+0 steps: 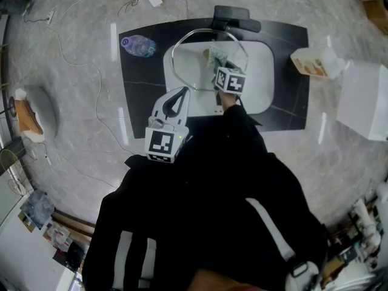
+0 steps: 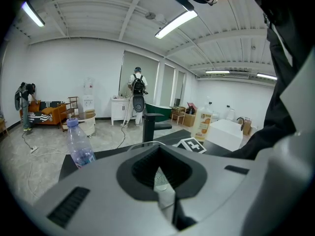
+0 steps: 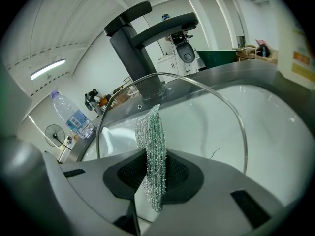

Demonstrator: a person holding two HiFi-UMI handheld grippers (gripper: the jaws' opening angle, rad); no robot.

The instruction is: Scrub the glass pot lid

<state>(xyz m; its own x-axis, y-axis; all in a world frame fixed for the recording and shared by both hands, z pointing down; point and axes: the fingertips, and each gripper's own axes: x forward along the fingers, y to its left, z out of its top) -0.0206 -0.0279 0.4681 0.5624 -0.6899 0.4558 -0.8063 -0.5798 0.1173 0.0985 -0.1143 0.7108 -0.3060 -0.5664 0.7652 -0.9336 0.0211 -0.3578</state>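
Observation:
The glass pot lid (image 1: 191,62) stands tilted over the white sink (image 1: 262,77), its metal rim arching up toward the faucet. My left gripper (image 1: 182,93) is shut on the lid's lower left rim; in the left gripper view a thin silvery edge of the lid (image 2: 162,182) shows between the jaws. My right gripper (image 1: 220,66) is shut on a green-silver mesh scrub pad (image 1: 216,57). In the right gripper view the scrub pad (image 3: 153,151) stands upright against the lid (image 3: 202,117), close to its glass.
A black faucet (image 1: 233,18) rises behind the sink. On the black counter (image 1: 138,96) a water bottle (image 1: 138,45) lies at the left. A detergent bottle (image 1: 312,63) and a white box (image 1: 364,99) are at the right. Cables run across the floor.

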